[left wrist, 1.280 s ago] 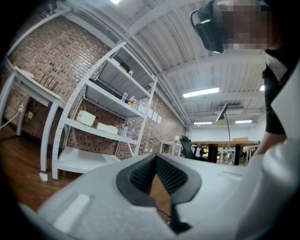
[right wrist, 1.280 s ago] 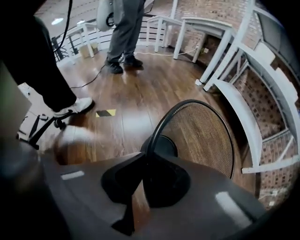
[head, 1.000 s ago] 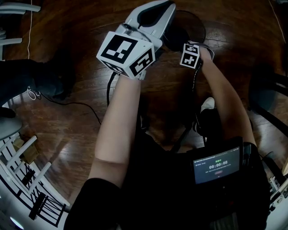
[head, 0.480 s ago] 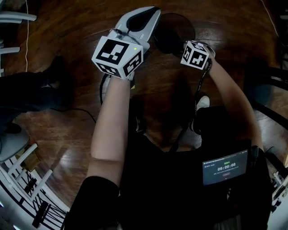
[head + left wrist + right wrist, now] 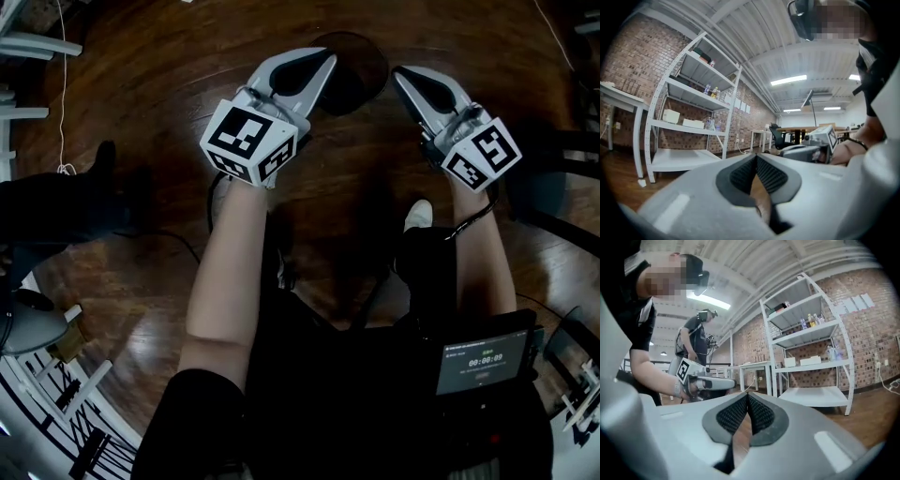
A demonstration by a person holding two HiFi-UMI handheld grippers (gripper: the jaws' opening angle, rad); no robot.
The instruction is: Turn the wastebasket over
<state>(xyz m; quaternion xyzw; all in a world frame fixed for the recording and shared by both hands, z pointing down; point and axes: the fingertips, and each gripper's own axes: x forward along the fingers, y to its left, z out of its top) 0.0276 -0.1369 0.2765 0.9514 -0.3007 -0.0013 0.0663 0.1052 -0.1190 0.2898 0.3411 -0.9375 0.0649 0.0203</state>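
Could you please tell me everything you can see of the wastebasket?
The wastebasket is dark and round, seen only from above, on the wooden floor ahead of the person. The left gripper hides its edge; the right gripper shows beside it. Both are shut and empty. Which end is up is unclear.

A tall white shelf rack (image 5: 689,108) stands against the brick wall (image 5: 628,65). Pale boxes (image 5: 671,116) sit on its middle shelf, and small bottles (image 5: 711,90) line the shelf above. Further along the wall, past the rack, are a white table (image 5: 761,135) and a dark office chair (image 5: 776,133). Strip lights (image 5: 788,80) glow high above the rack. The wooden floor (image 5: 628,173) runs beneath it.
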